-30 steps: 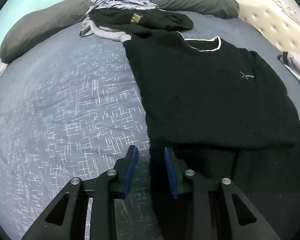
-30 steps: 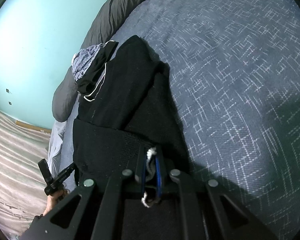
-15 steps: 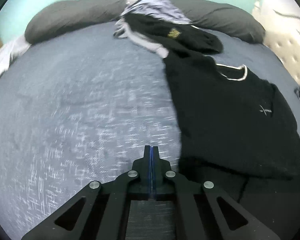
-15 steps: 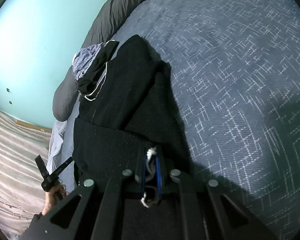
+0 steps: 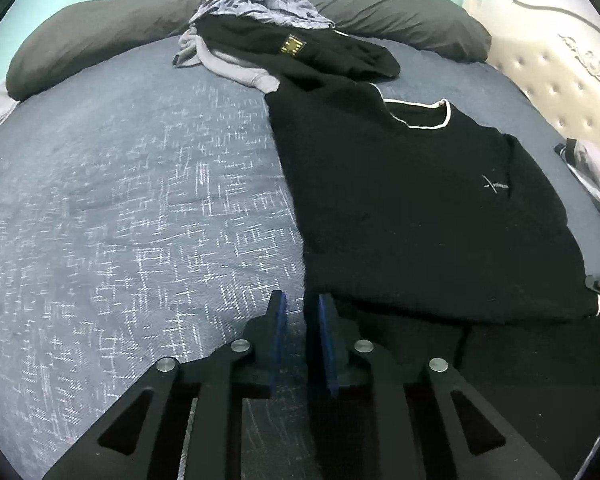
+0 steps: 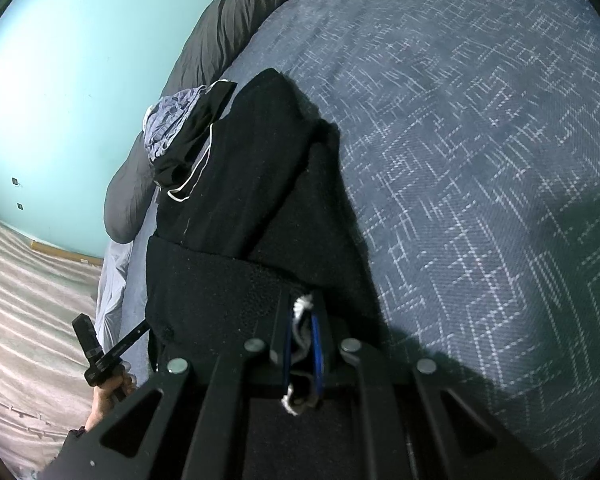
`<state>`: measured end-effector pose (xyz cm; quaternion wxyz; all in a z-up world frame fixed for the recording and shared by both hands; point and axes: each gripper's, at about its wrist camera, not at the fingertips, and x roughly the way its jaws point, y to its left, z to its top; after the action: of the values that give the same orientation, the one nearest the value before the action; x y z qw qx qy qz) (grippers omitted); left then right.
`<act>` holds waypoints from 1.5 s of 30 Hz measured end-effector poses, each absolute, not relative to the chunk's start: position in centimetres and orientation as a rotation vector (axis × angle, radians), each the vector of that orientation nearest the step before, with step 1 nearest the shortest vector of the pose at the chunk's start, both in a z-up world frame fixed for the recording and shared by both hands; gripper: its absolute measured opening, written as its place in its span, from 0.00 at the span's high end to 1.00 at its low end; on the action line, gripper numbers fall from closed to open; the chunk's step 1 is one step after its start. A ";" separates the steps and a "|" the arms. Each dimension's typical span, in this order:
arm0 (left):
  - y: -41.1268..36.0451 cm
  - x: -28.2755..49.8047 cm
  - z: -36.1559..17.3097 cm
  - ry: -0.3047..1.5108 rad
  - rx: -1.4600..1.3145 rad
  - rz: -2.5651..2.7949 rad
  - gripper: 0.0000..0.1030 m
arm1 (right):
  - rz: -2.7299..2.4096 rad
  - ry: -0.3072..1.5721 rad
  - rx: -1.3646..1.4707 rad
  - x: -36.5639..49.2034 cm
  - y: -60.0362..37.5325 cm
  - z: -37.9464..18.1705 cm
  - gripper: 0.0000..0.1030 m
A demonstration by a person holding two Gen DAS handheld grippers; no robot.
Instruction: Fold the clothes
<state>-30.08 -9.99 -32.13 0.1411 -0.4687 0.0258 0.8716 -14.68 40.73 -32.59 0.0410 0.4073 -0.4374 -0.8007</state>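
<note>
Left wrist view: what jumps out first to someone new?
The black sweater with a white-trimmed collar, spread flat on the blue patterned bedspread, right of centre. Behind it, a pile of unfolded clothes heaped against the grey pillows. In front, the left gripper stands slightly open at the sweater's lower left edge.

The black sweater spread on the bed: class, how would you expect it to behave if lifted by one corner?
The black sweater is probably floppy: its lower part already lies doubled under a fold. It likely has some weight, since the knit looks thick. It seems unlikely to slip, because the right gripper holds its white-trimmed edge between closed fingers.
</note>
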 end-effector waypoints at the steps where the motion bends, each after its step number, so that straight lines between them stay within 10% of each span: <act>1: -10.0 -30.2 -32.2 0.079 -1.352 2.516 0.79 | -2.450 -1.341 1.247 -14.7 40.8 -32.6 0.91; 17: -8.4 -30.2 -32.3 0.179 -1.293 2.522 0.77 | -2.443 -1.347 1.250 -14.6 40.9 -32.7 0.91; 24: -8.1 -30.0 -31.4 0.236 -1.283 2.582 0.95 | -2.438 -1.353 1.239 -14.6 41.0 -32.6 0.91; 45: -12.7 -30.5 -30.7 -0.059 -1.331 2.603 1.00 | -2.427 -1.302 1.255 -14.9 39.9 -32.3 0.91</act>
<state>-30.53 -12.74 -30.73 0.1086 -0.4525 -0.0199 0.8849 -14.89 39.86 -32.31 0.0575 0.4140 -0.4296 -0.8004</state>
